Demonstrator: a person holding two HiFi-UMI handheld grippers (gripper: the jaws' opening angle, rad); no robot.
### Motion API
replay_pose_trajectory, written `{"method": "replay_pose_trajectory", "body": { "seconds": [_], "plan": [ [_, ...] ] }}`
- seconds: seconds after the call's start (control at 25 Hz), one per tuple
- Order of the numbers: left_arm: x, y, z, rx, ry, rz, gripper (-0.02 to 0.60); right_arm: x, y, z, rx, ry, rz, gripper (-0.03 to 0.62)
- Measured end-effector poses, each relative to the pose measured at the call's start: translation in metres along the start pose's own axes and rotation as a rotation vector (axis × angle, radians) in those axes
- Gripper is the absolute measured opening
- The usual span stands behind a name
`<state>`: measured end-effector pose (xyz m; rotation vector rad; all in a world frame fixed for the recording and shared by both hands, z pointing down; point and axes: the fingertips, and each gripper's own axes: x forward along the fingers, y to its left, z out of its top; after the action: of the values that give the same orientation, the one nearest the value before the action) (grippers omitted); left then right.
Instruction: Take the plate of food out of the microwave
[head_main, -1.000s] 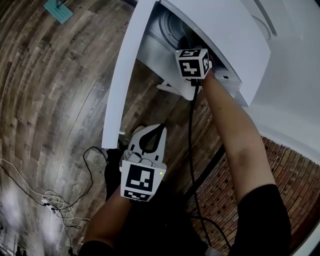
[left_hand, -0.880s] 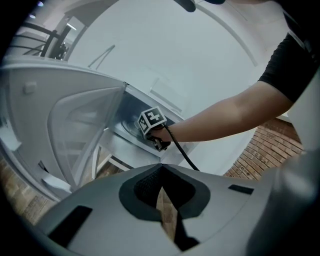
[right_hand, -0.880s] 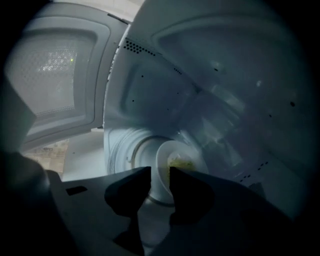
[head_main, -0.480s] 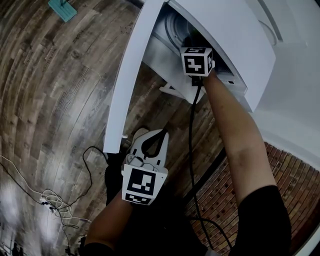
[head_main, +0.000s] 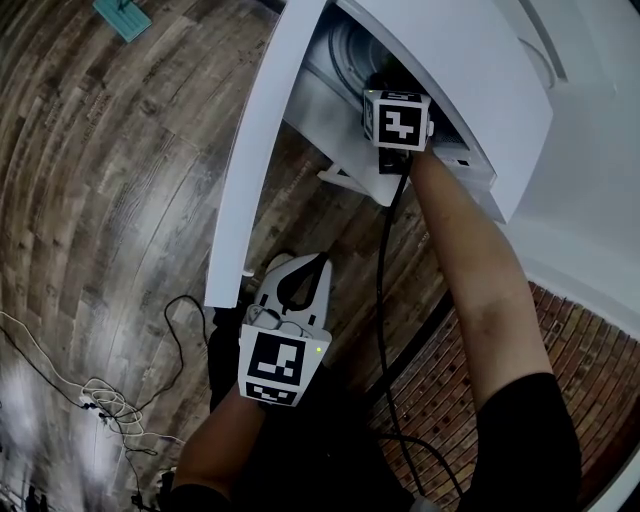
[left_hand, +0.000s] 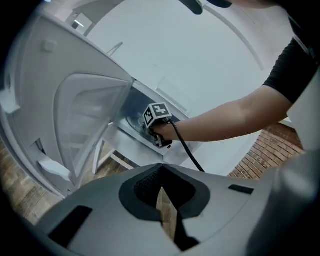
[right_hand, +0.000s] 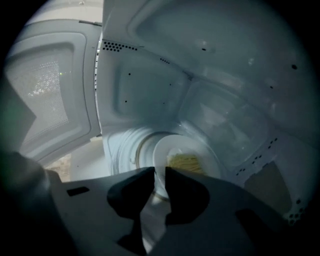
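Observation:
A white plate (right_hand: 176, 150) with yellow food (right_hand: 186, 162) sits on the glass turntable (right_hand: 122, 150) inside the white microwave (head_main: 450, 70). My right gripper (right_hand: 160, 184) reaches into the cavity. Its jaws are closing, with the plate's near rim in the narrow gap between them, and I see no firm press. From the head view only its marker cube (head_main: 398, 120) shows at the microwave's mouth. My left gripper (head_main: 300, 264) hangs low in front of the open door (head_main: 260, 150), shut and holding nothing.
The door (right_hand: 45, 90) swings out to the left of the cavity. A black cable (head_main: 382, 300) trails from the right gripper down past the forearm. Loose wires (head_main: 110, 405) lie on the wooden floor. A brick wall (head_main: 470, 370) stands below the microwave.
The right gripper's cube has moved slightly deeper into the microwave's mouth. The left gripper has stayed almost in place.

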<state>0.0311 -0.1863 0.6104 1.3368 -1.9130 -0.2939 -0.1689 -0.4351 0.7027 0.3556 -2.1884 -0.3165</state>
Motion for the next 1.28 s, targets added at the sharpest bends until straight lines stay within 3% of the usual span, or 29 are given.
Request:
{"method": "replay_pose_trajectory", "body": {
  "seconds": [0.64,0.76,0.84,1.04,1.12,1.28],
  "plan": [
    [0.005,-0.006,-0.008,0.012,0.021,-0.024,0.000,-0.040,0.049,-0.022,-0.159,-0.031,0.115,0.058],
    [0.005,-0.007,-0.009,0.013,0.024,-0.025,0.000,-0.045,0.054,-0.027,-0.236,-0.046,0.135,0.062],
    [0.005,-0.007,-0.010,0.012,0.025,-0.024,0.000,-0.046,0.059,-0.031,-0.321,-0.056,0.140,0.108],
    [0.005,-0.008,-0.016,0.004,0.026,-0.020,0.000,-0.044,0.061,-0.039,-0.592,-0.052,0.034,0.118],
    [0.004,-0.008,-0.018,0.001,0.026,-0.020,0.000,-0.043,0.061,-0.038,-0.714,-0.062,-0.041,0.076],
    [0.004,-0.011,-0.021,-0.003,0.028,-0.025,0.000,-0.041,0.058,-0.037,-0.785,-0.065,-0.123,0.040]
  ]
}}
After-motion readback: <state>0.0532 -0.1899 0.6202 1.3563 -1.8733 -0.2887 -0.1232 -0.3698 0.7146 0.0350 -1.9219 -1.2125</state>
